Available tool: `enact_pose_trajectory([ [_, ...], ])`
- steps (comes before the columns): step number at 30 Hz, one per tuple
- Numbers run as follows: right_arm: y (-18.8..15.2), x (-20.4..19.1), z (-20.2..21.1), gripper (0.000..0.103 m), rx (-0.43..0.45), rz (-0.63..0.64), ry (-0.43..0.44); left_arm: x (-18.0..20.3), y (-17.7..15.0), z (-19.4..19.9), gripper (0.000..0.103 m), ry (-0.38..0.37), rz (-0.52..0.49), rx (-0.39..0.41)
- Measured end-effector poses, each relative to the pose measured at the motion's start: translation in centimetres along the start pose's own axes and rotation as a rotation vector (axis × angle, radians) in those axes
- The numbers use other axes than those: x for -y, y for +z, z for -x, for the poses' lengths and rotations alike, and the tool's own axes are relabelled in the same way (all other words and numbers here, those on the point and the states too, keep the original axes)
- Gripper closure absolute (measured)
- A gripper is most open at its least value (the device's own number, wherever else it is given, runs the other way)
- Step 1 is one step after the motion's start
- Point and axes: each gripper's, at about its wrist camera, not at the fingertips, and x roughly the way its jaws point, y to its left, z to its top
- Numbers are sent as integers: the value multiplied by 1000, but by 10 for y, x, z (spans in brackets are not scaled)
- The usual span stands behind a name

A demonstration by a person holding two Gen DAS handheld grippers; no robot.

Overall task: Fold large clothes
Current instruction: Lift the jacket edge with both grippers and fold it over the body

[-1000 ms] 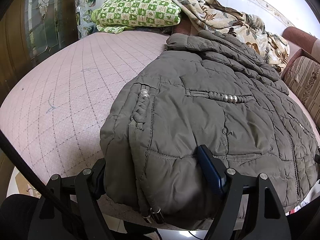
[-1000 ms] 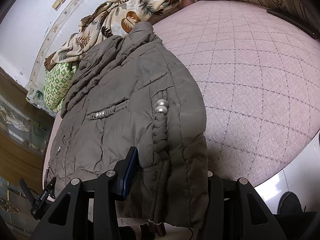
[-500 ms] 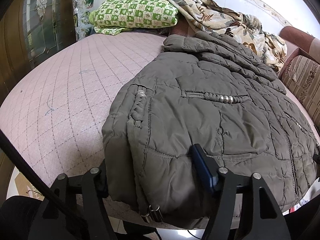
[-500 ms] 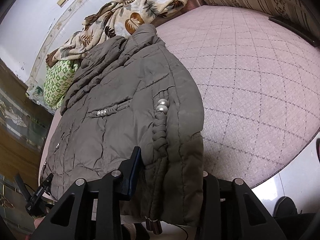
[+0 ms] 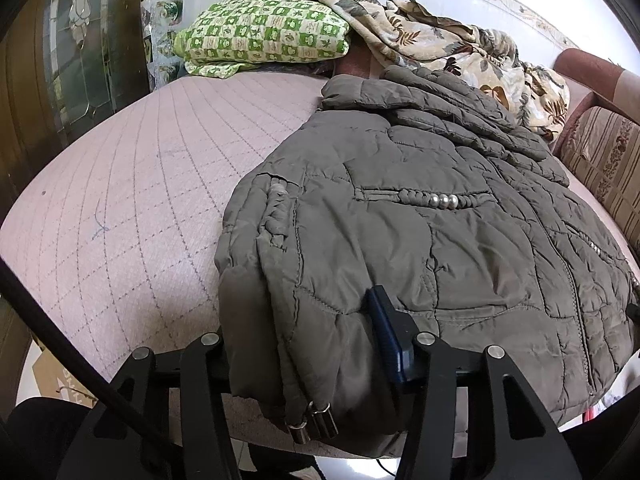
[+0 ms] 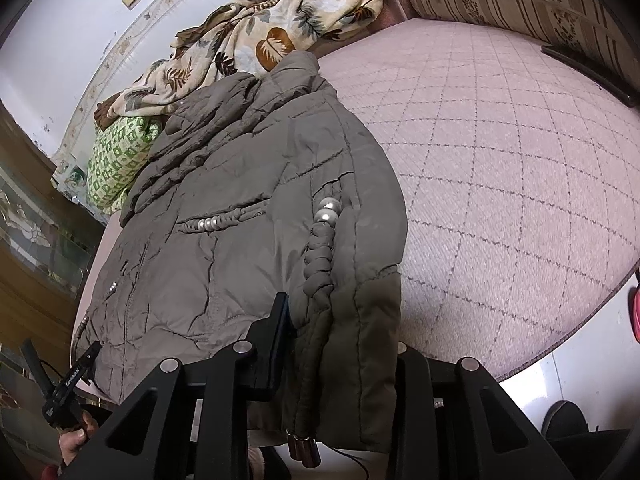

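Quilted grey puffer jacket (image 5: 440, 240), pearl-beaded braids, lay on the pink quilted bed (image 5: 140, 200); left tool (image 5: 304, 344) and right tool (image 6: 340, 344) were closing, hem between jaws.

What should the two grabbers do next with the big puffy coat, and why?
Probably finish pinching, then lift the hem toward the collar. The jacket lies flat on the bed, and the left gripper and right gripper each have their closing jaws around a bottom corner.

A home bedroom: quilted bed (image 5: 120, 208), pillow (image 5: 260, 36), blanket (image 6: 280, 28).
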Motion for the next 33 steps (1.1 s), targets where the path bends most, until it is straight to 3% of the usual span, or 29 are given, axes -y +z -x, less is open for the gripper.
enact_pose_trajectory([
  [4, 4, -1, 4, 79, 14, -3, 37, -3, 5, 7, 69, -14, 17, 28],
  [7, 4, -4, 12, 82, 36, 12, 50, -2, 7, 11, 74, -17, 7, 37],
  [12, 8, -9, 21, 83, 52, 43, 53, 3, 10, 20, 76, -18, -21, 68],
  [22, 7, 0, 18, 83, 26, -15, 75, 0, 10, 20, 76, -23, -10, 47],
  [31, 1, 15, 11, 61, -23, -117, 94, -15, 5, 5, 62, -36, 78, -25],
  [33, -2, 16, 11, 58, -25, -138, 108, -16, 3, 7, 72, -53, 87, -16],
])
